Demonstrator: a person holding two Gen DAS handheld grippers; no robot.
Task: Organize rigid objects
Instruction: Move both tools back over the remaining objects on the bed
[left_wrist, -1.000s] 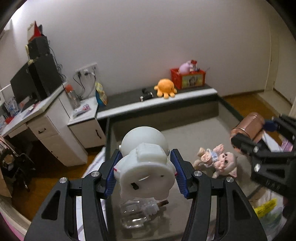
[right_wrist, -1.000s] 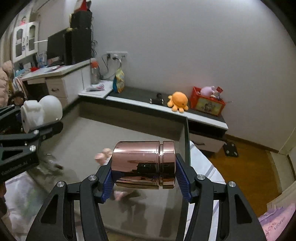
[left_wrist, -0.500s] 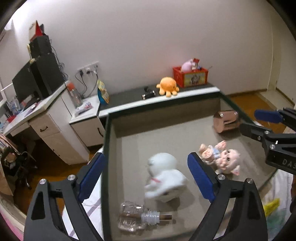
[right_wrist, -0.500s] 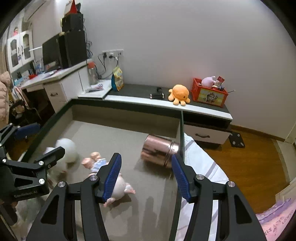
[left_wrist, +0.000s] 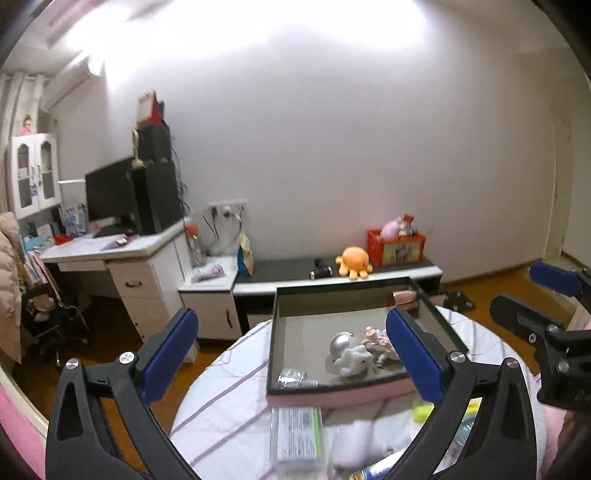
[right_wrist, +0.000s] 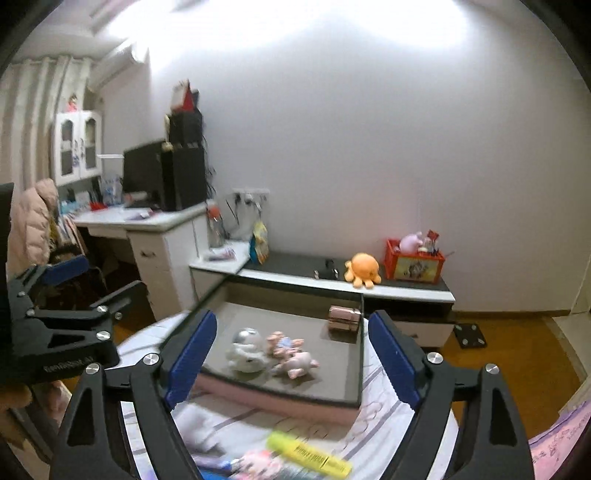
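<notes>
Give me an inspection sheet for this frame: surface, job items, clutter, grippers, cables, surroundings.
Surface: round table with striped cloth; dark tray on it.
Job's things: in the tray, white astronaut figure, pink doll beside it, copper canister on its side at the far right corner, clear plastic piece near the front wall.
Clutter: green-edged box and yellow highlighter on the cloth in front of the tray; the rest is blurred.
Grippers: left gripper and right gripper both open, empty, back from the tray.
Cables: plugged leads at the wall socket.
Surroundings: desk with monitor, low cabinet with orange octopus plush and red box.
</notes>
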